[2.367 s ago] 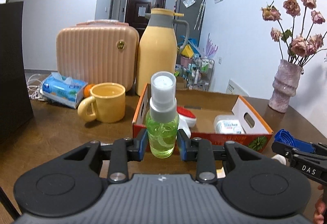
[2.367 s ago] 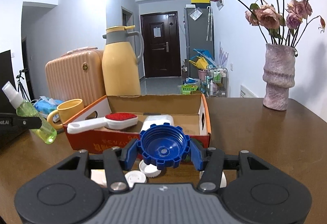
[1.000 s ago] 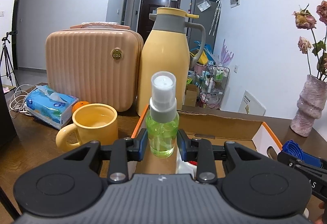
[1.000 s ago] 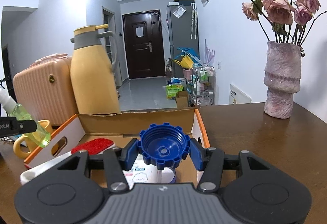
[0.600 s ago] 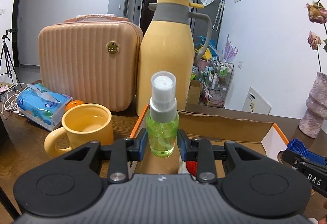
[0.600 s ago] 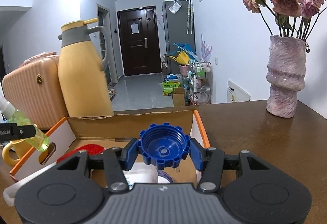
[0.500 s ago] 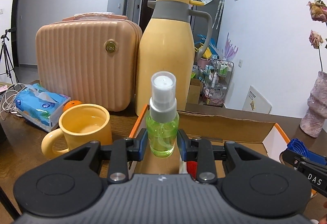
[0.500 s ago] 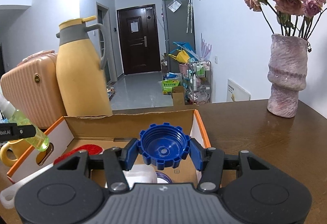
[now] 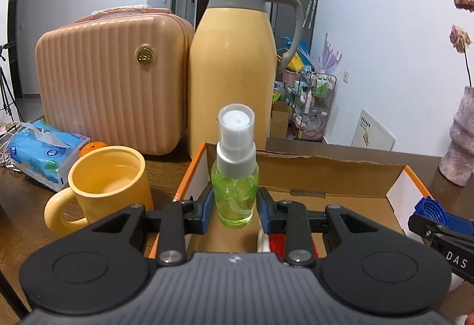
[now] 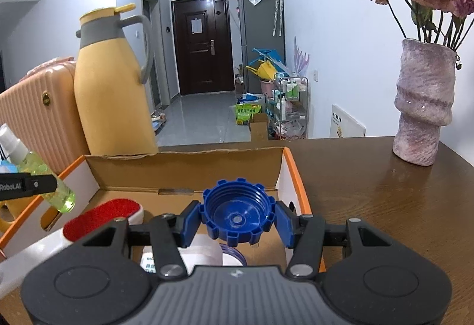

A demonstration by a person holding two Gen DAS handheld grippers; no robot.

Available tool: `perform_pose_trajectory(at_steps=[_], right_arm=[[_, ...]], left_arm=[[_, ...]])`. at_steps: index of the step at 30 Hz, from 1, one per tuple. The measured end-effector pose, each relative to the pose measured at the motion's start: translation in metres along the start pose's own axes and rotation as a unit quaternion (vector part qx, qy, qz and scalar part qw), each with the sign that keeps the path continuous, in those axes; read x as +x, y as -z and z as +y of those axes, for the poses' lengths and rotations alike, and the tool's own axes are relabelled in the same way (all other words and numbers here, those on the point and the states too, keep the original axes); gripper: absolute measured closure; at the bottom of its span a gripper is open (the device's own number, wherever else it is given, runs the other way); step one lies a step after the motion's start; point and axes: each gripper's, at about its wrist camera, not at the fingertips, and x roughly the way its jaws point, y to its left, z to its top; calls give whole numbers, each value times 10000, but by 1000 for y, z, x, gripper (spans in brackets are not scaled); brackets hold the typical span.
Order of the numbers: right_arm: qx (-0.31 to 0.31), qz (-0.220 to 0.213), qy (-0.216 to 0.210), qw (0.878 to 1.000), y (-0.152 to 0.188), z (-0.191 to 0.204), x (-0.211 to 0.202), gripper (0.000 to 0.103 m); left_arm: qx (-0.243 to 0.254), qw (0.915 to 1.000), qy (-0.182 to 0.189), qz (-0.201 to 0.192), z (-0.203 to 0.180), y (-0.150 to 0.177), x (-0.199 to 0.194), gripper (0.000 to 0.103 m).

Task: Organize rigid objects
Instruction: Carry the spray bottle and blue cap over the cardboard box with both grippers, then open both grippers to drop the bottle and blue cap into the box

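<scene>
1. The green spray bottle (image 9: pixel 235 194) stands upright between the blue pads of the left gripper (image 9: pixel 235 208), whose jaws are closed on its lower body. Its white cap and grey collar rise clear above the pads.
2. The bottle is held above the left end of the cardboard box (image 9: pixel 326 167), over the box's orange-edged left wall. In the right wrist view the same bottle (image 10: pixel 44 176) appears tilted at the left edge of the frame, over that wall.
3. The blue screw cap (image 10: pixel 238 213) is clamped between the blue pads of the right gripper (image 10: pixel 238 218), with its open, threaded side facing the camera. The jaws are closed on its notched rim.
4. The cap is held above the right part of the box interior, near the right wall (image 10: pixel 291 176).
5. Inside the box lie a red-and-white brush (image 10: pixel 100 216) on the left and a white container (image 10: pixel 201 253) under the right gripper, partly hidden.
6. Behind the box stand a yellow thermos jug (image 9: pixel 234 58) and a peach ribbed case (image 9: pixel 109 81), side by side.
7. A yellow mug (image 9: pixel 103 188) stands on the wooden table (image 10: pixel 400 206) just left of the box; a blue tissue pack (image 9: pixel 44 153) lies further left.
8. A pink vase (image 10: pixel 423 102) with dried roses stands on the table, well apart to the right of the box.
</scene>
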Motion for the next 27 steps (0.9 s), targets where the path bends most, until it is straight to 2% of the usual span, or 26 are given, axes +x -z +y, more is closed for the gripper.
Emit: perform_pose_trajectory(at_steps=[1,2,3,4,5,6,7,9,16,27], right_arm=[[-9,19,5,10000,0,0,0,50],[-6,43,3,10000,0,0,1,50],[12,51,-17,10000,0,-1,0,46],[48,58,-30,10000,0,-2,0,33],[62,39,-8,10000,0,-2,0,26],[49,2,28,10000,0,-2,-1,13],[29,-28,53,10000,0,-1,-2,7],[16,-31,45,10000,0,0,-2,1],[-62,-5,17,10000,0,2,-4,0],[9,-20,2,10000,-1,2,-9,0]], left_arm=[[25,10000,10,17,0,1,0,71],[50,10000,18,33,0,2,1,65],[82,9999,15,56,-1,3,1,49],[100,9999,14,55,-2,3,1,39],[118,9999,-9,1,-2,3,-1,18],[143,9999,-41,-54,-3,3,-4,12],[144,9998,-84,-124,-3,3,-6,11],[137,9993,-223,-272,-4,3,-11,0],[125,9988,-228,-417,-5,2,-18,0],[89,9989,-255,-371,-4,2,-17,0]])
